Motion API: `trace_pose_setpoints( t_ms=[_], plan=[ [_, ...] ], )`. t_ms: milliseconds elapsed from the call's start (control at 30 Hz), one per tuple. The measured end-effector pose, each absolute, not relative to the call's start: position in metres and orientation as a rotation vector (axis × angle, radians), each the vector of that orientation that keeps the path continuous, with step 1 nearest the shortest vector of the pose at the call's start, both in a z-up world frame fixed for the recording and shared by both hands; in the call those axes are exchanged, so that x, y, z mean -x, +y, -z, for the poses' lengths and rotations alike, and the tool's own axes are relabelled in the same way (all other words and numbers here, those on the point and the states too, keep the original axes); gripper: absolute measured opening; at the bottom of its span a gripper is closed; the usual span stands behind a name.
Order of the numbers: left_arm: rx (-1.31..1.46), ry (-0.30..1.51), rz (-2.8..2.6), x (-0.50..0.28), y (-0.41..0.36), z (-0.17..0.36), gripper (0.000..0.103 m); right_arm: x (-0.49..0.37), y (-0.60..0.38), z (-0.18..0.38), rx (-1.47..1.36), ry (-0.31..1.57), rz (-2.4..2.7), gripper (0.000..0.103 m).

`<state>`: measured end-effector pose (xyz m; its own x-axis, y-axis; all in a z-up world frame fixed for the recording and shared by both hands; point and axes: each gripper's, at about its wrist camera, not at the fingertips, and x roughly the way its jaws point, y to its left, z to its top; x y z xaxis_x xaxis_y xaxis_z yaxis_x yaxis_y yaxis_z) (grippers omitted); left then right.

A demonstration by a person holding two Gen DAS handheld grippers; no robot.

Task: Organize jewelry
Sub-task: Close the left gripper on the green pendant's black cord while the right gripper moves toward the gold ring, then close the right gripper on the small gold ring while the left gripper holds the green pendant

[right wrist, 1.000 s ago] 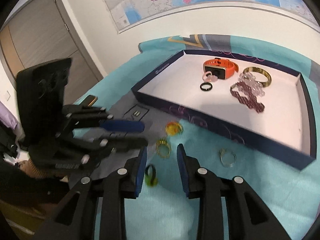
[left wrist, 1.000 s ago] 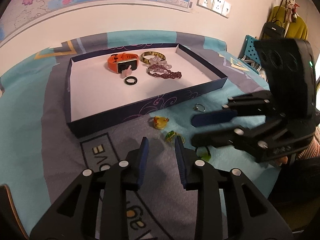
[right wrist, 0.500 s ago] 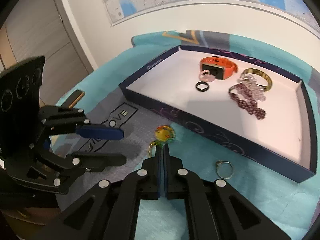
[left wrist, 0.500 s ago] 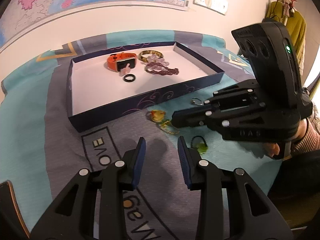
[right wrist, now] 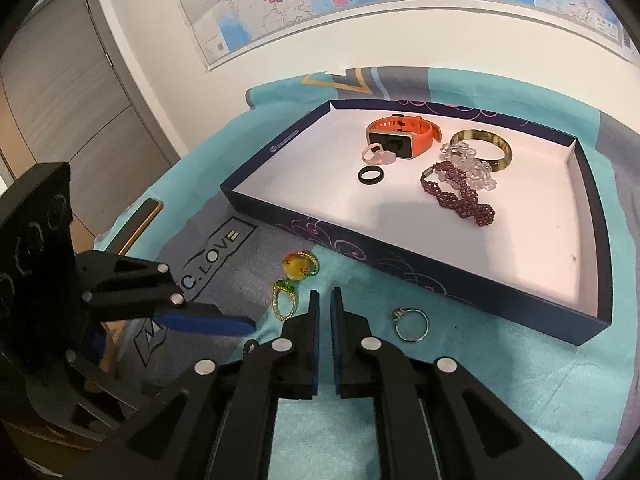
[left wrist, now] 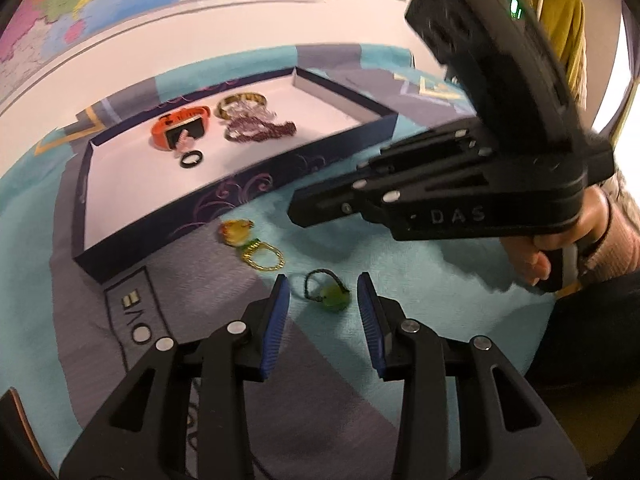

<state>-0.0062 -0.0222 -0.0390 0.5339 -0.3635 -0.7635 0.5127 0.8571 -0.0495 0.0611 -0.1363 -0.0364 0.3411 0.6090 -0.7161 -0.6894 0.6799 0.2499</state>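
Note:
A dark blue tray (left wrist: 248, 196) (right wrist: 404, 268) holds an orange watch (right wrist: 404, 132), a gold bangle (right wrist: 484, 148), a purple bead bracelet (right wrist: 460, 196), a black ring (right wrist: 371, 175) and a pink ring (right wrist: 378, 155). On the cloth in front lie a yellow-stone ring (left wrist: 236, 231) (right wrist: 298, 267), a gold ring with green stone (left wrist: 262, 257) (right wrist: 285, 300), a dark ring with green stone (left wrist: 326, 290) and a silver ring (right wrist: 412, 322). My left gripper (left wrist: 323, 300) is open around the dark green-stone ring. My right gripper (right wrist: 325, 300) is nearly shut and empty, raised above the cloth (left wrist: 296, 212).
The patterned teal and grey cloth (right wrist: 520, 380) covers the table. A wall with a map stands behind the tray. A door (right wrist: 60, 92) is at the left. A yellow garment (left wrist: 564, 20) hangs at the right.
My left gripper has moved forward and right, so the dark green-stone ring now lies between its fingers. My right gripper closed a second ago, has lifted, and its fingers have parted slightly.

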Motion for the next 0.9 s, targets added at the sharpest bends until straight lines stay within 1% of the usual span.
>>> trace_pose_setpoints(
  t_ms=[67, 167, 367, 467, 500, 700, 900],
  plan=[
    [-0.200, 0.868, 0.521, 0.005, -0.024, 0.041, 0.034, -0.061, -0.137, 0.036, 0.105, 0.882, -0.844, 0.007],
    [-0.191, 0.871, 0.517, 0.006, -0.022, 0.041, 0.024, -0.060, -0.138, 0.037, 0.106, 0.883, -0.845, 0.007],
    [-0.169, 0.866, 0.487, 0.008, -0.013, 0.039, 0.023, -0.057, -0.128, 0.039, 0.134, 0.888, -0.867, 0.008],
    [-0.138, 0.864, 0.456, 0.007, 0.000, 0.036, 0.023, -0.054, -0.120, 0.039, 0.153, 0.884, -0.875, 0.022],
    [-0.125, 0.863, 0.444, 0.007, 0.006, 0.035, 0.023, -0.052, -0.118, 0.039, 0.160, 0.882, -0.875, 0.024],
    [-0.095, 0.850, 0.384, 0.004, 0.028, 0.031, 0.023, -0.048, -0.099, 0.042, 0.233, 0.872, -0.855, 0.024],
    [-0.083, 0.855, 0.367, -0.001, 0.033, 0.033, 0.023, -0.044, -0.091, 0.042, 0.297, 0.856, -0.834, 0.024]
  ],
)
